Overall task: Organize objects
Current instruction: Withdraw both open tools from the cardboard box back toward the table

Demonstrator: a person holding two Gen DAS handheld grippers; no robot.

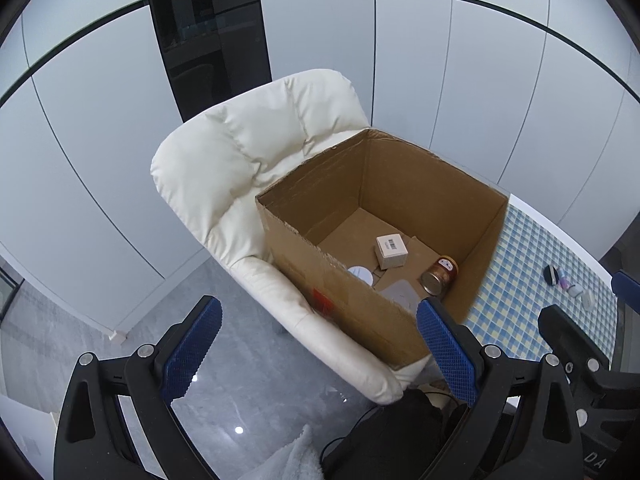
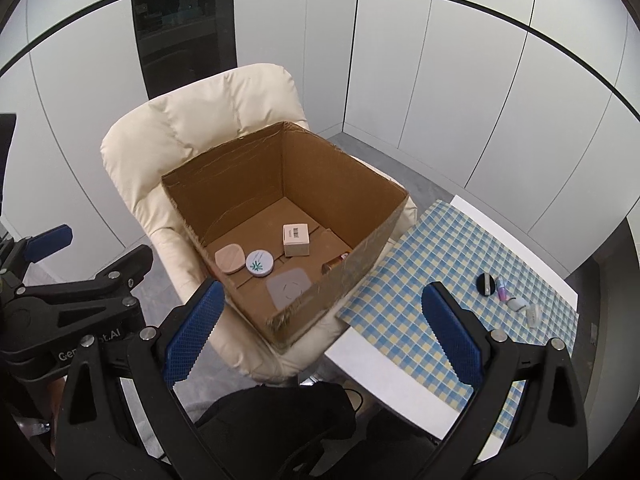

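An open cardboard box [image 2: 236, 184] [image 1: 304, 216] stands on a cream armchair [image 2: 180, 128] [image 1: 248, 148]. Inside lie a small white carton [image 2: 296, 239] [image 1: 391, 251], a round white tin [image 2: 260, 263], a beige rounded case [image 2: 229, 259], a grey square pad [image 2: 289, 287] and a brown jar on its side [image 1: 439, 275]. Several small items, among them a black disc [image 2: 486, 283] [image 1: 551, 274] and a pink tube [image 2: 501, 289], lie on the checked tablecloth [image 2: 432, 280]. My left gripper [image 1: 316, 344] is open and empty in front of the box. My right gripper [image 2: 320, 332] is open and empty above the box's near corner.
A white table [image 2: 384, 376] under the blue-and-yellow checked cloth stands right of the armchair. White wall panels and a dark glass strip [image 2: 184, 20] stand behind. A black bag [image 2: 276, 424] and grey floor lie below the grippers.
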